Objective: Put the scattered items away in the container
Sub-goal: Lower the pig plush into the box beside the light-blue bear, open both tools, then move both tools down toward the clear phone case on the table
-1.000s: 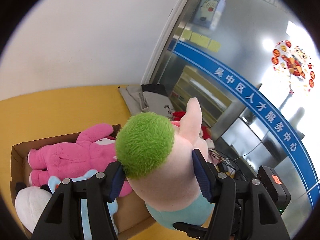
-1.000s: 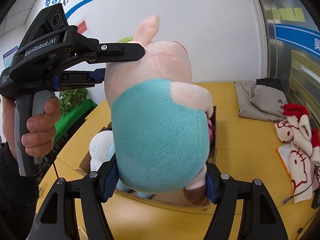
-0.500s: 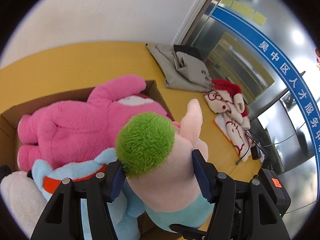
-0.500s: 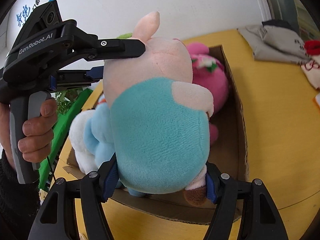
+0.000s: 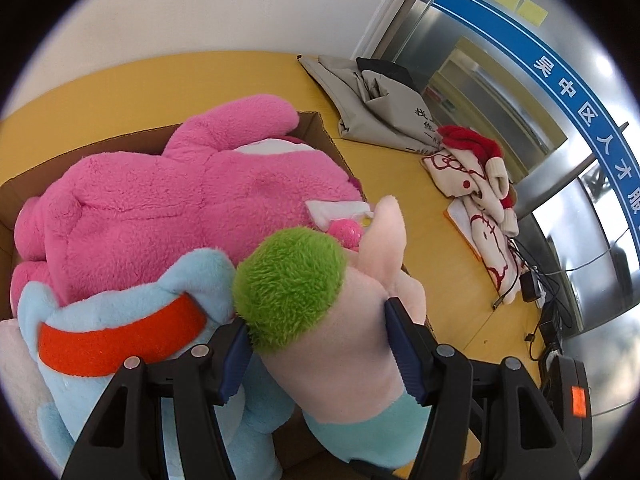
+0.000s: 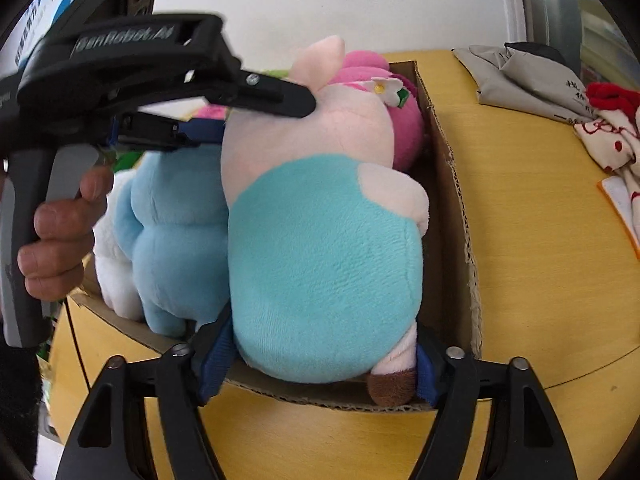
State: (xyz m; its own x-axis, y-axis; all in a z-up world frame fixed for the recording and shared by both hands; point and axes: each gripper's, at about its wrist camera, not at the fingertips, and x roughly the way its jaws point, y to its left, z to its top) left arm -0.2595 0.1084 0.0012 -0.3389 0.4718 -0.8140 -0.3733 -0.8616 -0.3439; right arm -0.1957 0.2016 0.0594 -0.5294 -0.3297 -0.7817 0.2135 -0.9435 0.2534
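Both grippers clamp the pig plush (image 6: 324, 248): the right gripper (image 6: 316, 364) squeezes its teal lower body, the left gripper (image 5: 320, 344) its green-haired head. It hangs over the cardboard box (image 6: 452, 216), against a blue plush (image 5: 120, 320) and pink plush (image 5: 180, 208) inside. Folded clothes (image 5: 476, 184) lie on the yellow table (image 6: 532, 216) beyond.

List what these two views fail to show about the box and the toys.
- Cardboard box floor: both views, covered by toys.
- Pig plush face: both views, turned away.
- White plush: right wrist view, mostly behind blue plush; left wrist view, cut by edge.
- Pink plush face: turned down.
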